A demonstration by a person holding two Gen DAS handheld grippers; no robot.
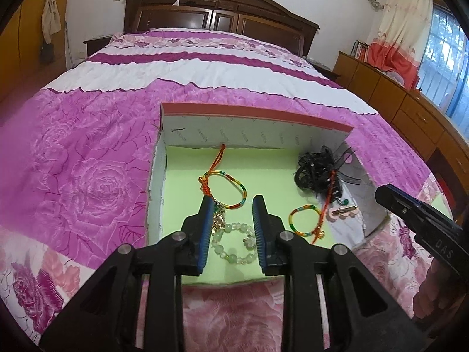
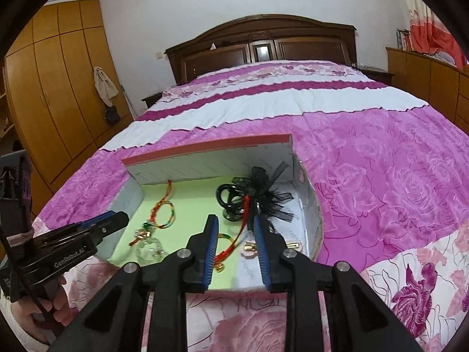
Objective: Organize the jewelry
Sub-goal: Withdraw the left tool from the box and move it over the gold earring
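Both grippers hover with jaws apart over an open jewelry box (image 1: pixel 255 111) on a pink floral bedspread (image 1: pixel 88 146).
Left gripper (image 1: pixel 231 205) frames a pale green bead bracelet (image 1: pixel 234 246) near the box's front; right gripper (image 2: pixel 236 223) hangs above a pink hair clip (image 2: pixel 249 248), with black hair ties (image 1: pixel 316 173) at far right and a rainbow cord bracelet (image 1: pixel 231 187) left of them.

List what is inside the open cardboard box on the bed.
Inside the open cardboard box: large rainbow cord bracelet, pale green bead bracelet, small rainbow cord loop, black lace hair accessories, pink hair clip. Anything beneath the black pile is hidden.
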